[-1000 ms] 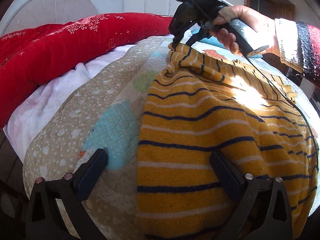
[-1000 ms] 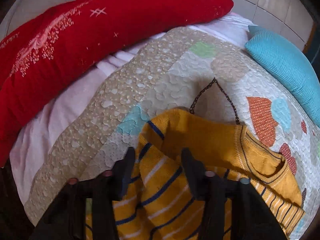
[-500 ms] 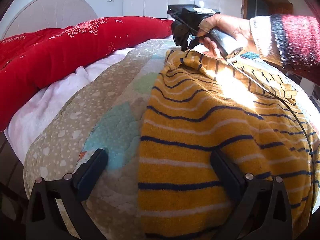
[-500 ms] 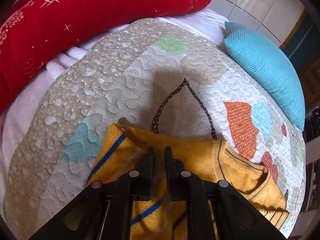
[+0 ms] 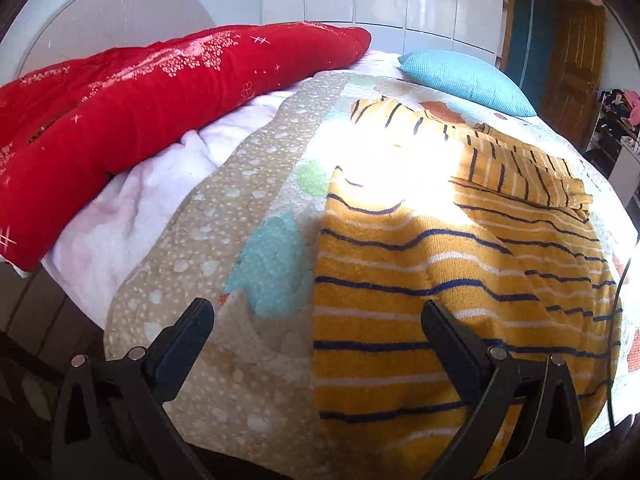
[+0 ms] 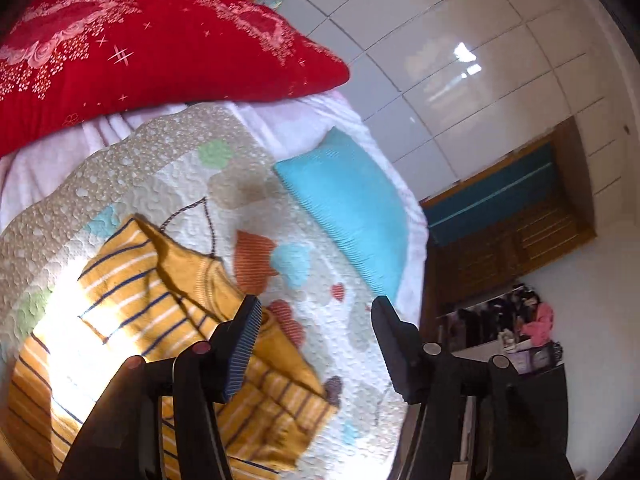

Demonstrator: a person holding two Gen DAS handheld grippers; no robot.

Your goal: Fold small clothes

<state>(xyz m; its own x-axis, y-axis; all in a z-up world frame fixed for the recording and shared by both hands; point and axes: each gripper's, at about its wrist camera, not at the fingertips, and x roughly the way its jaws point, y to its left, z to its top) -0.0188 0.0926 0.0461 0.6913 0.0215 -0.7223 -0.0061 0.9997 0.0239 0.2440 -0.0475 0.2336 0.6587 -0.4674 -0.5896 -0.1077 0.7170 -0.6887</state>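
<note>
While your left gripper stands wide apart and empty, its right finger rests on the yellow striped sweater, which lies spread on the patchwork quilt ahead. Your right gripper is lifted above the sweater, fingers parted, holding nothing; a turquoise pillow lies beyond.

A mustard-yellow knitted sweater with navy and white stripes lies flat on the bed, one sleeve folded across its body toward three o'clock, sunlight washing out its middle.
</note>
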